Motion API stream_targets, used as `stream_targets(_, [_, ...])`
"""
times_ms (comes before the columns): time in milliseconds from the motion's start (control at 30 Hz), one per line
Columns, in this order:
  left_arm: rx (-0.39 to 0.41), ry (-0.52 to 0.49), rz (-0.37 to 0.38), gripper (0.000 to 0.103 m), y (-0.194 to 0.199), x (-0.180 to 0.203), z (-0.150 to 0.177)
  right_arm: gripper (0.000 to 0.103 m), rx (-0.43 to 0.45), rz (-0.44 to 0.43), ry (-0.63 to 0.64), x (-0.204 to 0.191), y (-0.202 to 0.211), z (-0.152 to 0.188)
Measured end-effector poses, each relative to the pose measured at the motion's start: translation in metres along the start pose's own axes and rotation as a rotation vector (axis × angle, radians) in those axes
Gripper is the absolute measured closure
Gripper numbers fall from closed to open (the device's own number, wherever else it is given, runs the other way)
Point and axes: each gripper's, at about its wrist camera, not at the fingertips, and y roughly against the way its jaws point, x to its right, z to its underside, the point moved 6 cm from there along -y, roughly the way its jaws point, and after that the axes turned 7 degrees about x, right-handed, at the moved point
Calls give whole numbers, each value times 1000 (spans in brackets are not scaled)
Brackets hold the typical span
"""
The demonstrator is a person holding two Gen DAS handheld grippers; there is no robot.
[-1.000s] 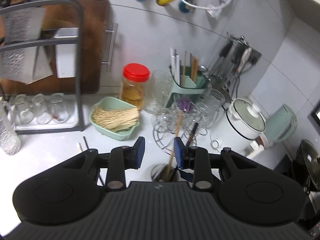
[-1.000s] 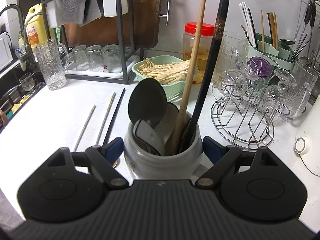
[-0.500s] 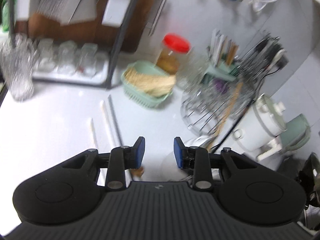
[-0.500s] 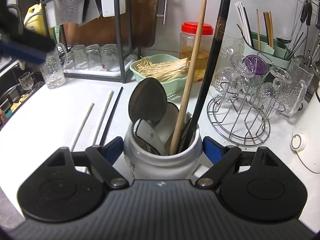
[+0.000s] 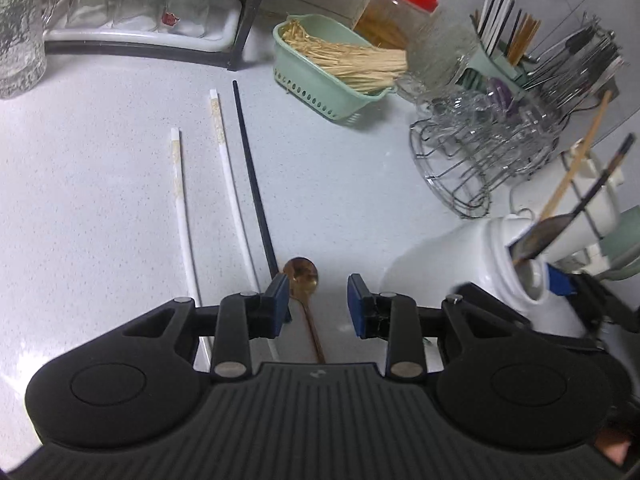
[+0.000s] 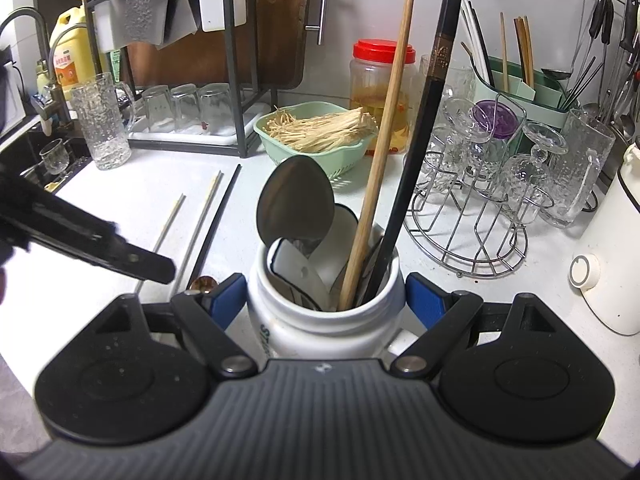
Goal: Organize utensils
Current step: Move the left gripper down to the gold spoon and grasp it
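A small copper spoon (image 5: 301,274) lies on the white counter, bowl away from me, its handle running back between the fingers of my left gripper (image 5: 318,302). That gripper hangs low over it, open, pads clear of the handle. To the left lie two white chopsticks (image 5: 226,168) and a black chopstick (image 5: 252,176). My right gripper (image 6: 326,298) is shut on a white jar (image 6: 320,320), blue pads against its sides. In the jar stand a large metal spoon (image 6: 296,200), a wooden chopstick (image 6: 384,128) and a black chopstick (image 6: 428,120). A left gripper finger (image 6: 132,260) shows beside the jar.
A green basket (image 5: 312,76) of pale strips, a red-lidded jar (image 5: 396,12) and a wire rack of glasses (image 5: 480,148) stand behind. A dish rack with tumblers (image 6: 188,108) lines the back left. A white cooker (image 6: 612,272) is at the right, a sink (image 6: 40,152) at the left.
My left gripper has come down from high above the jar to just over the counter left of it, now straddling the copper spoon's handle. The right gripper and jar have stayed put.
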Motion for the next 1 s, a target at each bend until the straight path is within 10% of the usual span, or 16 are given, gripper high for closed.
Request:
stream_targets(567, [22,-412,-158,63,-51,29,6,15,45,-74,37,7,8,4])
stream_targets(867, [-62,-363,-221,63,-53,23,8,15,54,-88,43,7,7,4])
stream_targets(1000, [-65,-342,-231,79,-49,22,7,15,56,-90,43,8,8,4])
